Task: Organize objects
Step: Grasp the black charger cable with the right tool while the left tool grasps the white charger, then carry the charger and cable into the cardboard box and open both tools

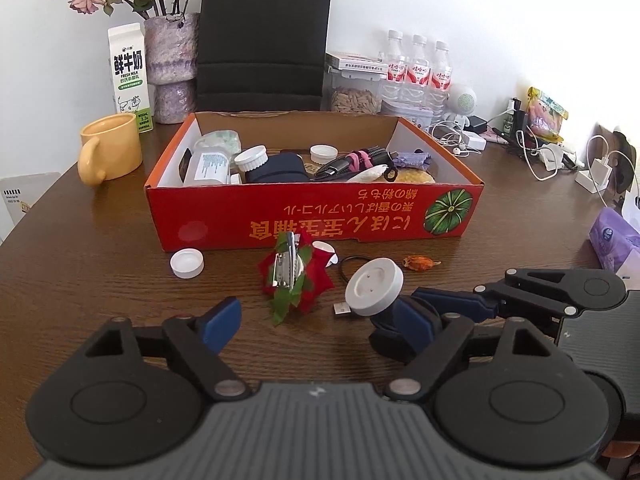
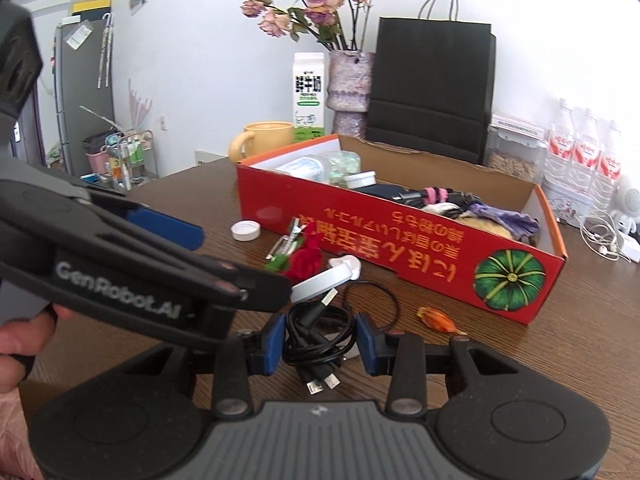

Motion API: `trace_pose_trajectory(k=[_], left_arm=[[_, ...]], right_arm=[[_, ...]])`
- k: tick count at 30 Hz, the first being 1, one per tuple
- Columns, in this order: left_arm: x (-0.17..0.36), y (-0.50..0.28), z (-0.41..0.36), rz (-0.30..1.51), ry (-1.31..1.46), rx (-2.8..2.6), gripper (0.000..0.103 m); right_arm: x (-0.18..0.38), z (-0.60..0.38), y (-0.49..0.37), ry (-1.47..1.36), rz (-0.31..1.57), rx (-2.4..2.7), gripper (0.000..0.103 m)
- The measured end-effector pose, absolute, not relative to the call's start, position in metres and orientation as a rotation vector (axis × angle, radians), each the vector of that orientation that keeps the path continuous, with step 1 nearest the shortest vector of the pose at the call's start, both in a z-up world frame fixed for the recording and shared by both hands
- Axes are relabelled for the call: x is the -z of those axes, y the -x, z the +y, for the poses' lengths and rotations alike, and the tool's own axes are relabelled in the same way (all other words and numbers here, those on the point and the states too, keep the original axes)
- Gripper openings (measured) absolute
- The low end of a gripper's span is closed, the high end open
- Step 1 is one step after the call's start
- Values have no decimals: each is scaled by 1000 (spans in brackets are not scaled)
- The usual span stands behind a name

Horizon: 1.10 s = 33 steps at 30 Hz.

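My right gripper (image 2: 320, 344) is shut on a coil of black cable (image 2: 316, 332) that ends in a white round charger disc (image 1: 374, 288). It holds the bundle just above the wooden table, in front of the red cardboard box (image 1: 312, 216). The right gripper's fingers (image 1: 452, 304) reach in from the right in the left wrist view. My left gripper (image 1: 316, 324) stands open beside the bundle, with nothing between its pads. Ahead of it lie a red flower hair clip (image 1: 294, 280), a white cap (image 1: 187, 263), a black hair tie (image 1: 352, 268) and an orange candy wrapper (image 1: 420, 262).
The box holds bottles, lids, a dark pouch and cables. Behind it stand a yellow mug (image 1: 110, 152), a milk carton (image 1: 130, 76), a vase, a black paper bag (image 1: 264, 40) and water bottles (image 1: 418, 72). Chargers and wires crowd the right side, near a purple tissue pack (image 1: 614, 240).
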<state>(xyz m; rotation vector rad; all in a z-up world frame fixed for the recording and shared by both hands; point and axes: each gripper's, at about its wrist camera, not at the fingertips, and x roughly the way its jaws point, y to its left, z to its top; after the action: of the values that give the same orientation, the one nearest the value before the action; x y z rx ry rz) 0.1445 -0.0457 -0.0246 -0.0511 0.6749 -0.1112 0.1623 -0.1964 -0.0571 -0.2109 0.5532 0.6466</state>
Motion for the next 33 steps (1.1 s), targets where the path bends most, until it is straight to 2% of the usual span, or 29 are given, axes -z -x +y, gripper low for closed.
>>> trace_pose_trajectory(k=[6, 7, 9, 11, 14, 17, 33], left_arm=[[26, -146, -50, 680, 59, 139, 77], [26, -146, -52, 682, 57, 145, 73], [27, -147, -54, 687, 53, 153, 60], [29, -148, -55, 696, 55, 170, 35], [30, -147, -55, 692, 60, 195, 16], [29, -146, -57, 673, 24, 168, 10], [18, -139, -41, 627, 43, 104, 10]], right_arm=[[58, -191, -158, 222, 547, -672, 37], [57, -190, -157, 224, 545, -679, 37], [57, -189, -155, 229, 538, -690, 37], [56, -187, -154, 235, 533, -698, 37], [58, -185, -153, 245, 535, -696, 36], [59, -186, -153, 246, 536, -695, 35], [54, -205, -157, 223, 531, -602, 35]])
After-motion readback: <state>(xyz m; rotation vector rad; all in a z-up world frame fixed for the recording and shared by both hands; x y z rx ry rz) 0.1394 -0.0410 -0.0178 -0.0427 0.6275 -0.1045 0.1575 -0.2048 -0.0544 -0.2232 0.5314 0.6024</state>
